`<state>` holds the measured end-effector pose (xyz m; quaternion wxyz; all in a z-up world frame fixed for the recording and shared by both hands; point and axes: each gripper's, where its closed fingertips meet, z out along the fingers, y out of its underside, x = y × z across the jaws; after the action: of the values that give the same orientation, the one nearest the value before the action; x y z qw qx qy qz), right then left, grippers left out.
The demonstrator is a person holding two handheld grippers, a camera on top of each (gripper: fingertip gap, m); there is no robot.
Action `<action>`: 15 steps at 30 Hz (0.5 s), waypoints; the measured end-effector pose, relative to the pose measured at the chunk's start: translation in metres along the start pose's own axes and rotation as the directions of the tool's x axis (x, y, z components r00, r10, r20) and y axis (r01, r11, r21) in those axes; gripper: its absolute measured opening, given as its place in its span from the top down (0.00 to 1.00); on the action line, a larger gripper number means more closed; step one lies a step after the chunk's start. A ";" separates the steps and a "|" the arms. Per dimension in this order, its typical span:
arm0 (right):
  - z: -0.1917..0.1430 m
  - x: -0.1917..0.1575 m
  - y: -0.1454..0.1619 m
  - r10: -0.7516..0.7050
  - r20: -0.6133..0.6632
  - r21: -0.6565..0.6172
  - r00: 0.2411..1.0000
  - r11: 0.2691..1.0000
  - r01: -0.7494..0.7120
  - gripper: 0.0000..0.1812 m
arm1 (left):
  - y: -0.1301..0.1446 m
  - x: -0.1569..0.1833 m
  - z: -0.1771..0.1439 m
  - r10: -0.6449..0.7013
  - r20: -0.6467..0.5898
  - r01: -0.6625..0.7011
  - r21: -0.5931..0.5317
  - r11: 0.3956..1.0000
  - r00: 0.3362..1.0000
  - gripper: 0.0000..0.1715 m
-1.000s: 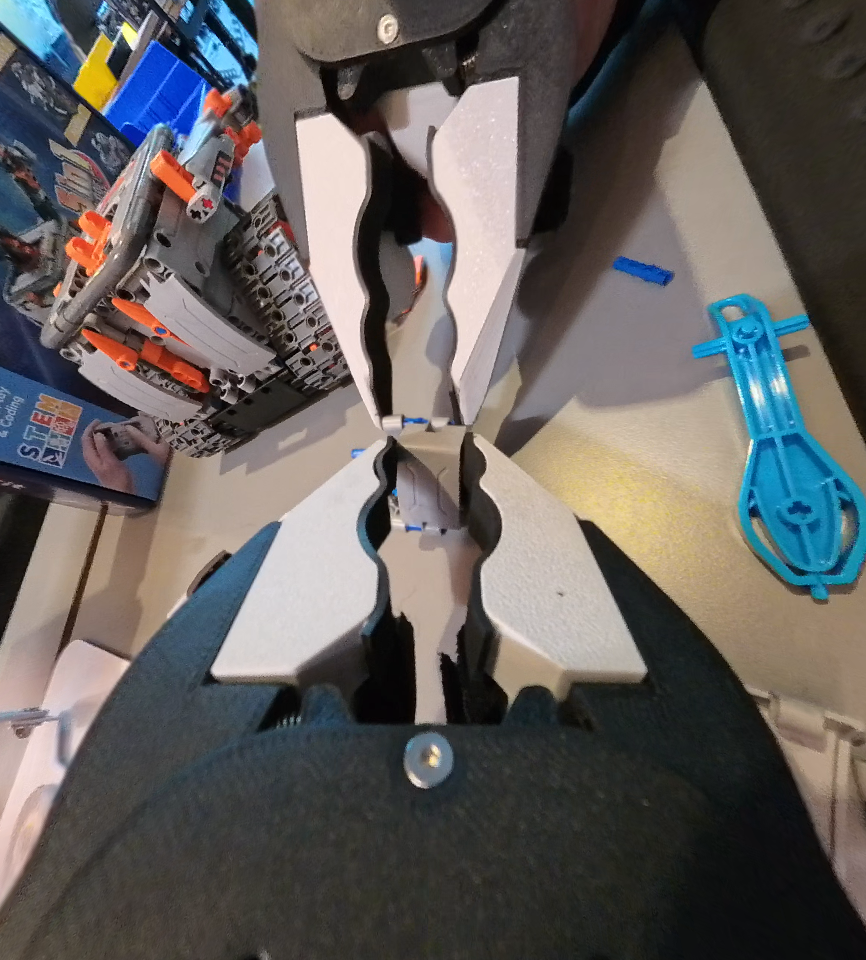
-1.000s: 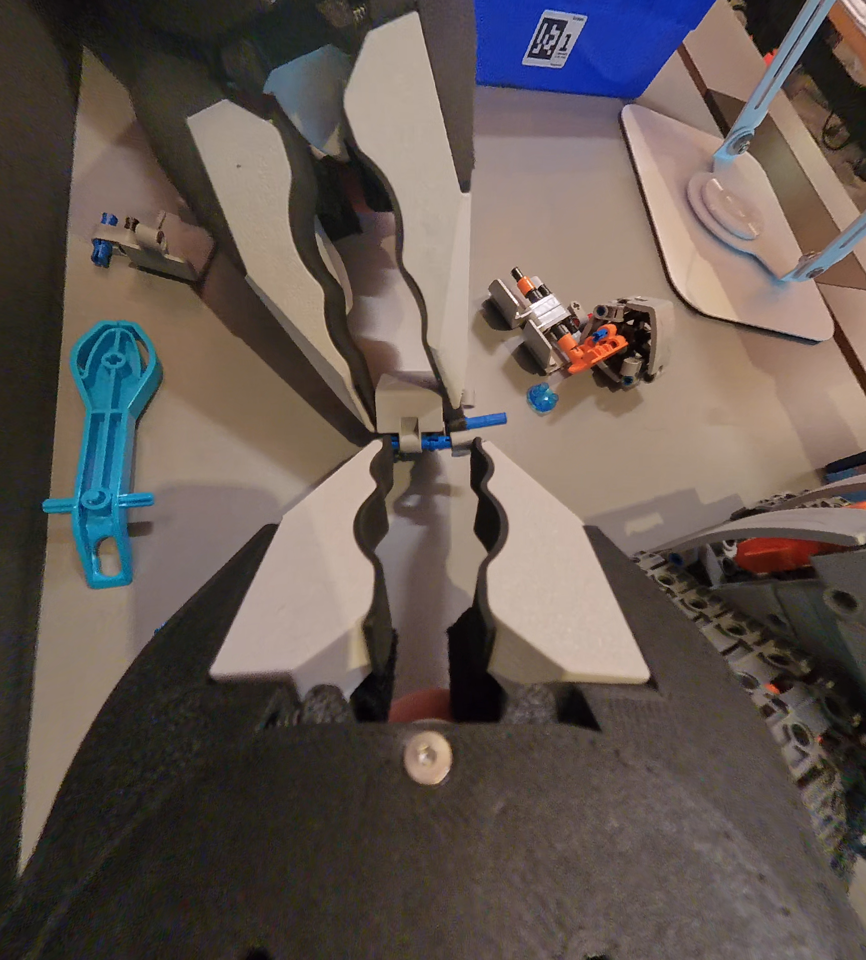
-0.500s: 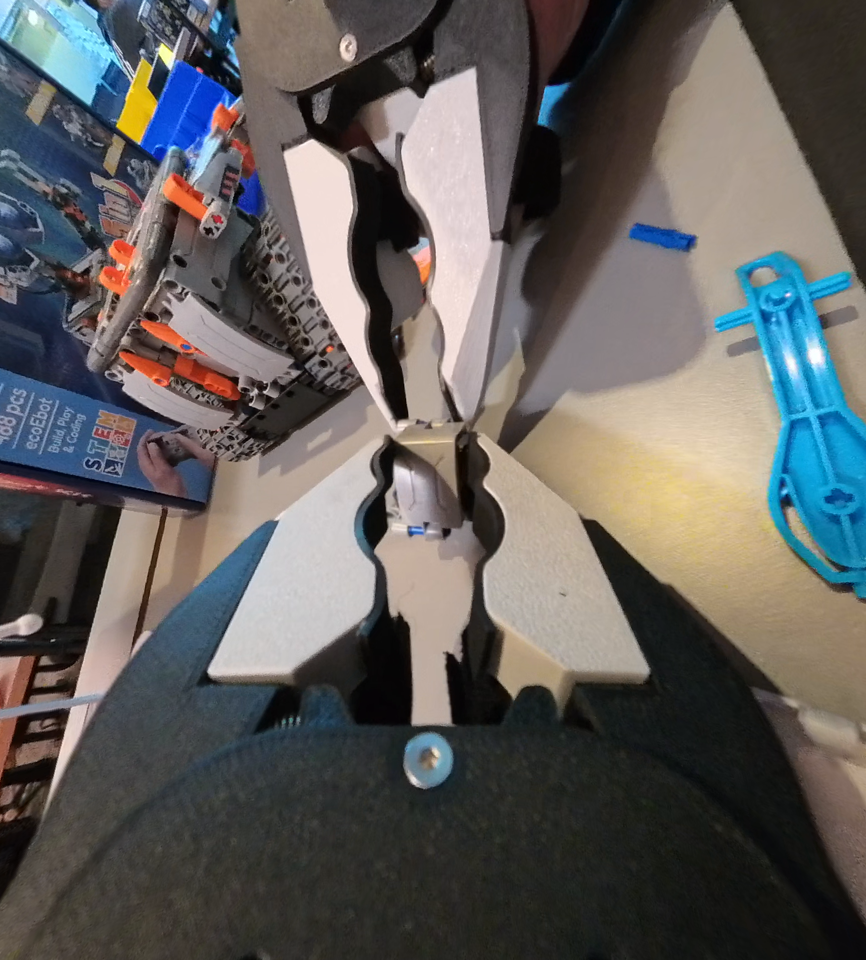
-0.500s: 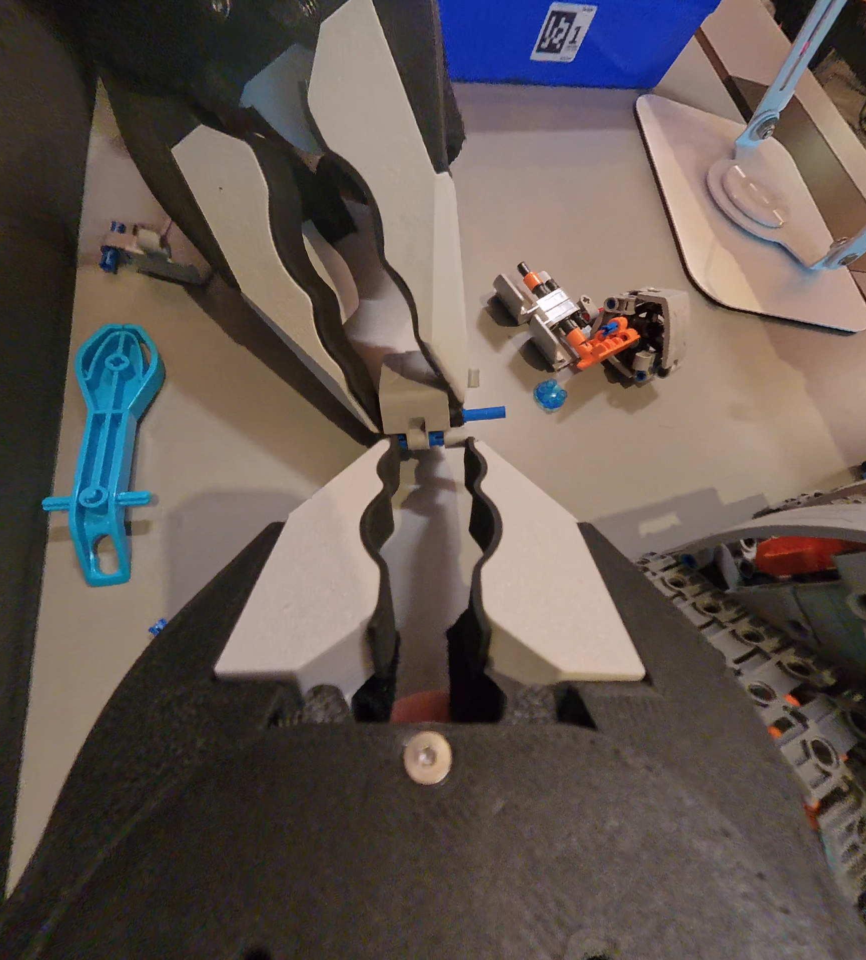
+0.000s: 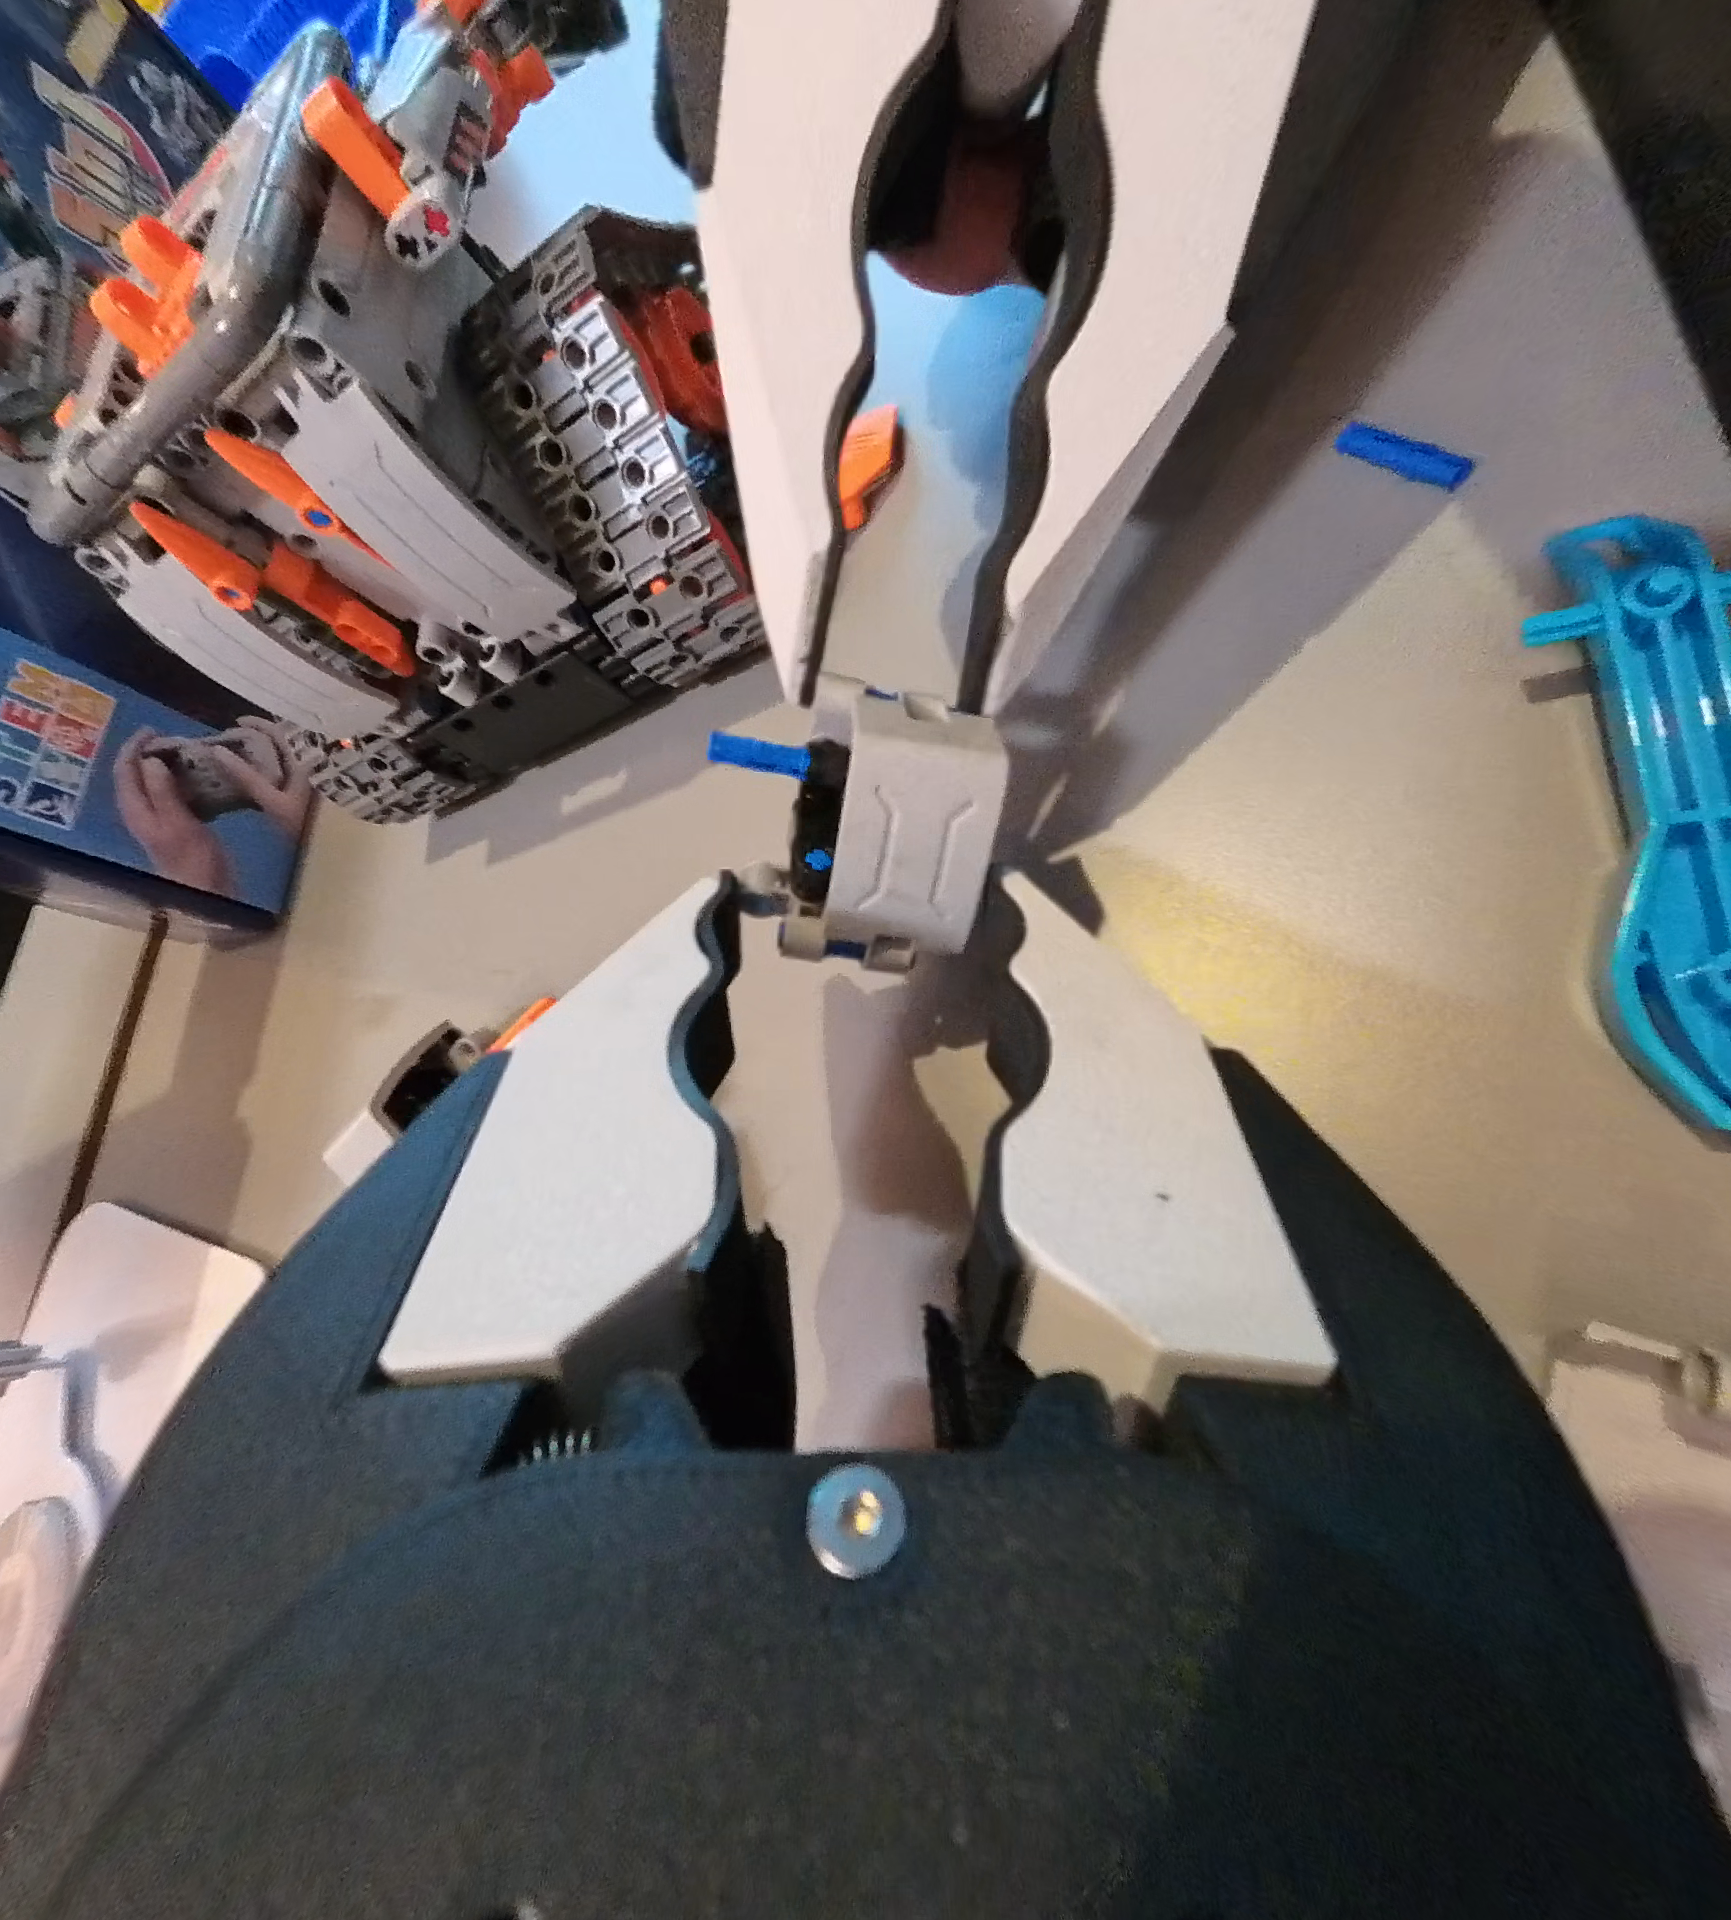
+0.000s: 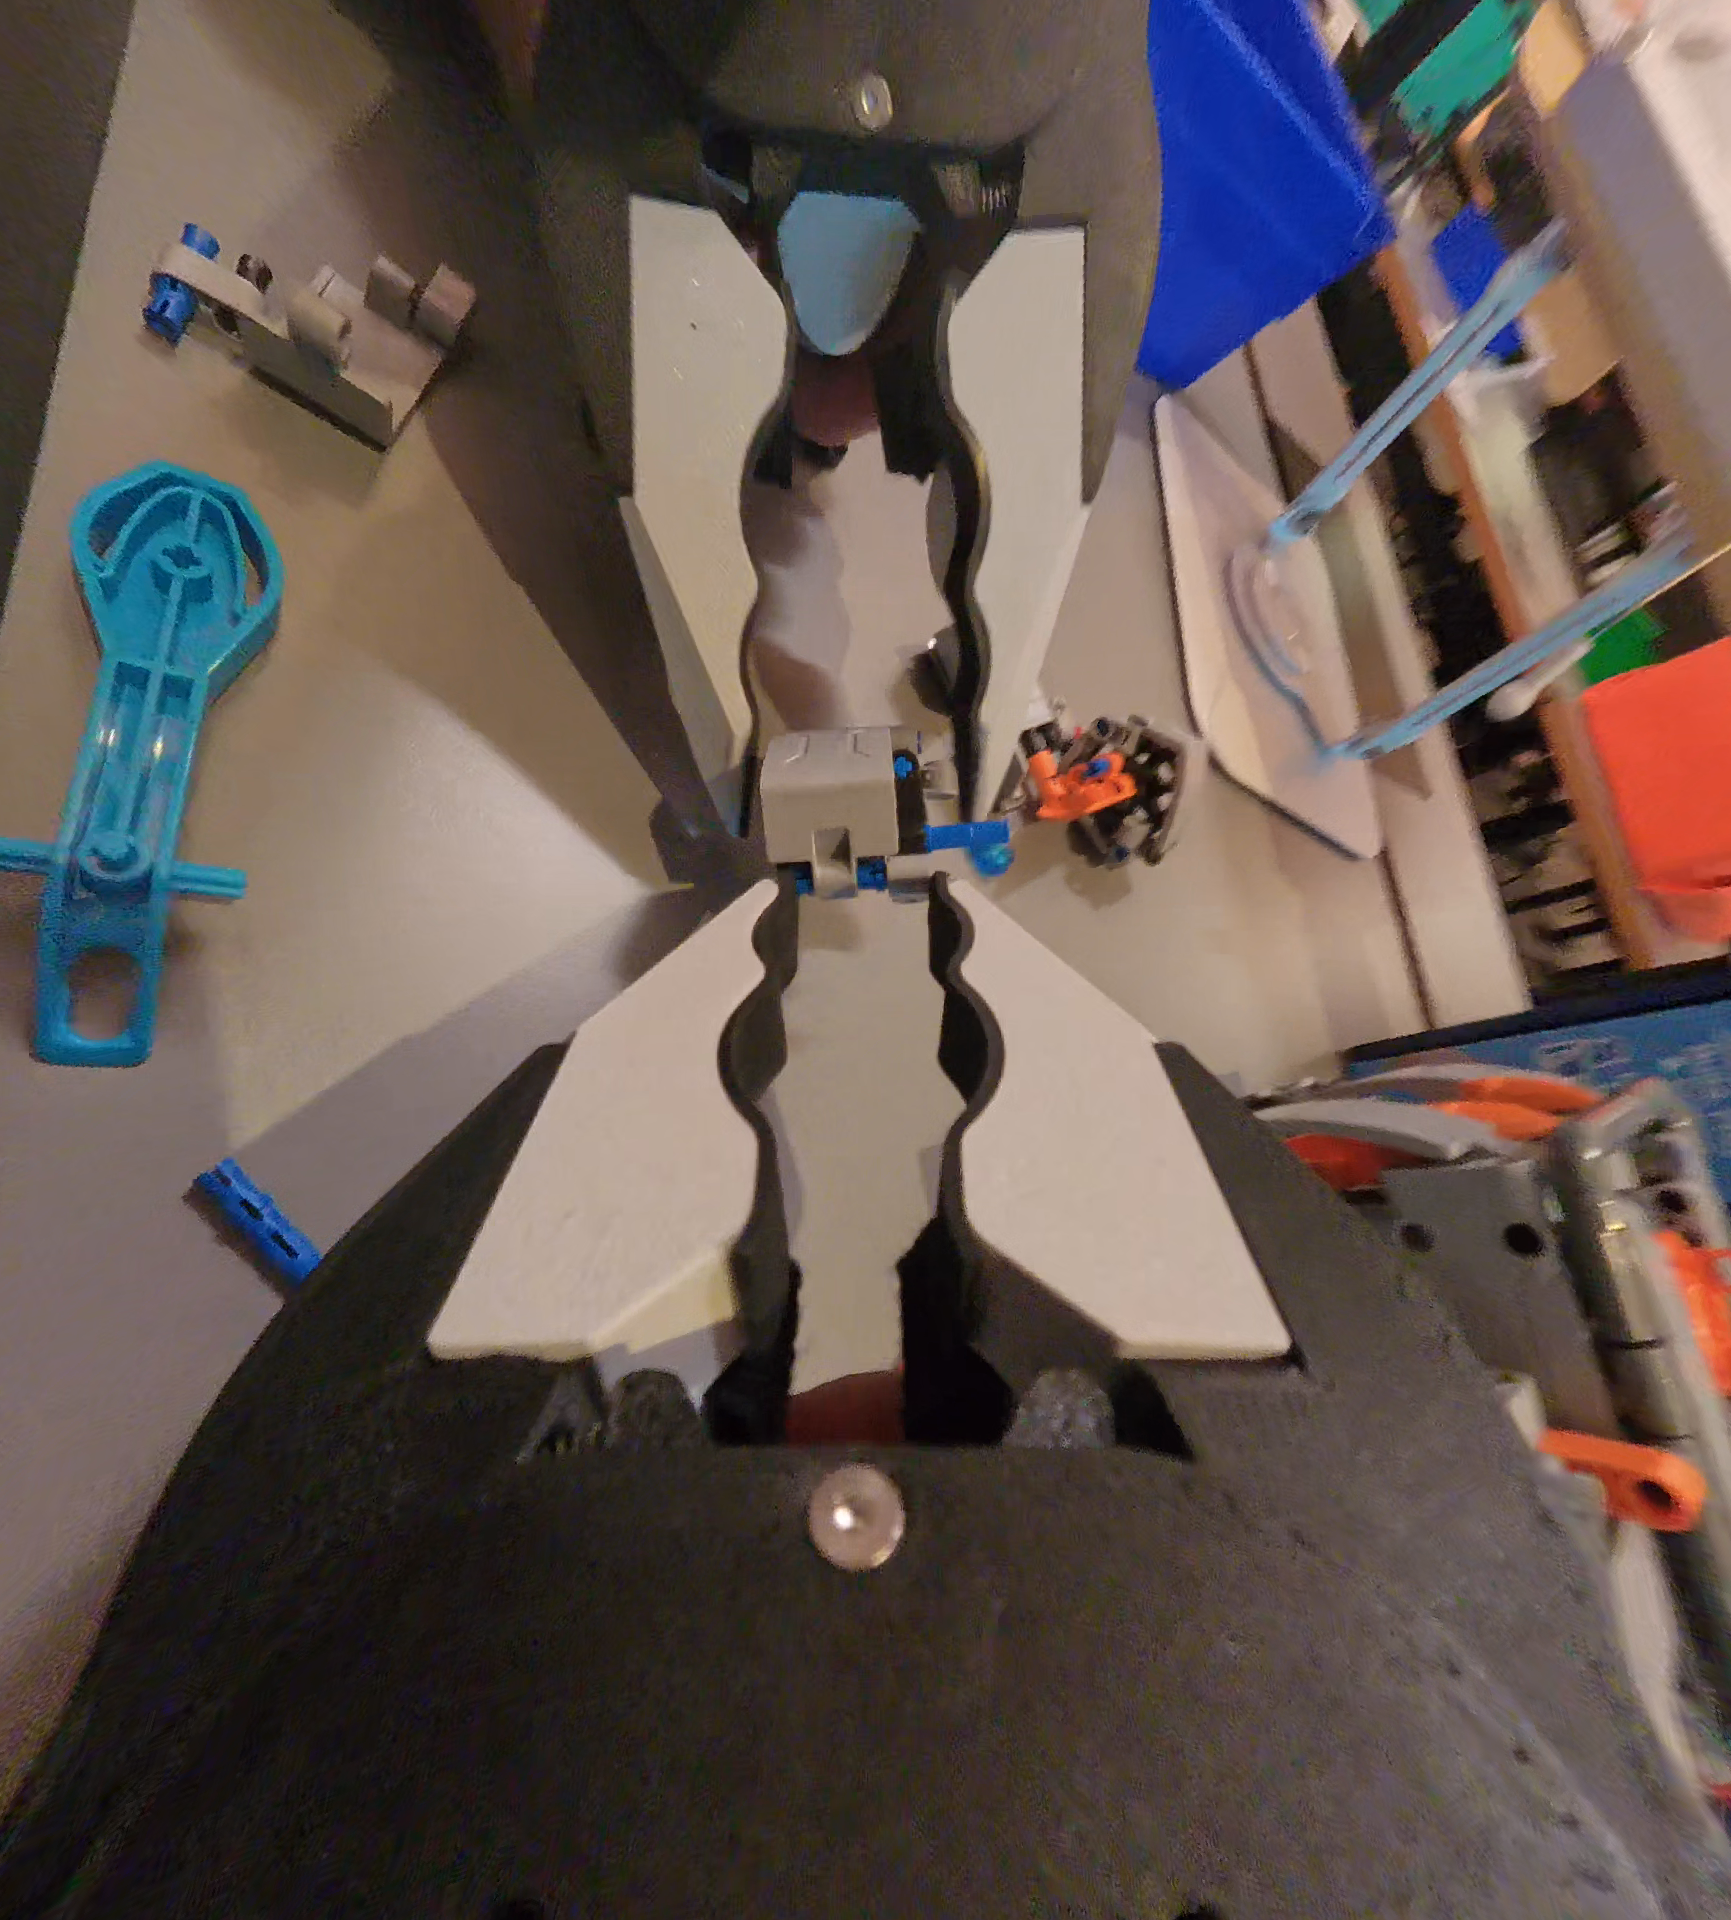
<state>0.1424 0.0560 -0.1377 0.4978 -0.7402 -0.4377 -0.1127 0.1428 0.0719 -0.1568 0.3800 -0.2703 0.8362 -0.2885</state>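
Observation:
A small grey brick assembly (image 5: 908, 831) with a blue axle sticking out of it hangs above the table between my two grippers, which meet tip to tip. My right gripper (image 6: 856, 894) is shut on the assembly's near end. In the left wrist view it reaches down from the top (image 5: 892, 701). My left gripper (image 5: 866, 888) has its jaws spread wider than the assembly, and its fingertips stand on either side of the far end. From the right wrist view it (image 6: 856, 805) comes in from the top.
A turquoise plastic tool (image 5: 1713, 883) and a blue pin (image 5: 1401, 457) lie on the beige table (image 5: 1308, 935). A large grey-orange tracked model (image 5: 373, 468) stands by a blue box (image 5: 61, 748). A small grey-orange sub-assembly (image 6: 1100, 790), a grey beam piece (image 6: 310, 322), a blue bin (image 6: 1245, 177) and a white lamp base (image 6: 1256, 623) are nearby.
My left gripper's jaws have spread apart, and the grey assembly now sits farther out at its tips. My right gripper has kept its hold. Both views have turned and moved closer.

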 end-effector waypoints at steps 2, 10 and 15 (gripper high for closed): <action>-0.002 0.002 -0.004 -0.067 -0.045 -0.005 0.997 0.998 0.066 0.88 | -0.002 -0.004 -0.002 0.058 0.051 -0.058 -0.001 0.998 0.997 0.75; -0.010 0.011 -0.016 -0.130 -0.136 0.023 0.982 0.991 0.134 0.83 | -0.014 -0.017 -0.014 0.174 0.200 -0.180 0.015 0.983 0.964 0.75; -0.009 0.017 -0.010 -0.066 -0.128 0.019 0.990 0.997 0.069 0.74 | -0.019 -0.018 -0.016 0.203 0.217 -0.211 0.013 0.977 0.955 0.75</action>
<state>0.1470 0.0583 -0.1165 0.5292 -0.7105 -0.4310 -0.1715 0.1445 0.0755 -0.1262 0.5011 -0.2038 0.8086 -0.2314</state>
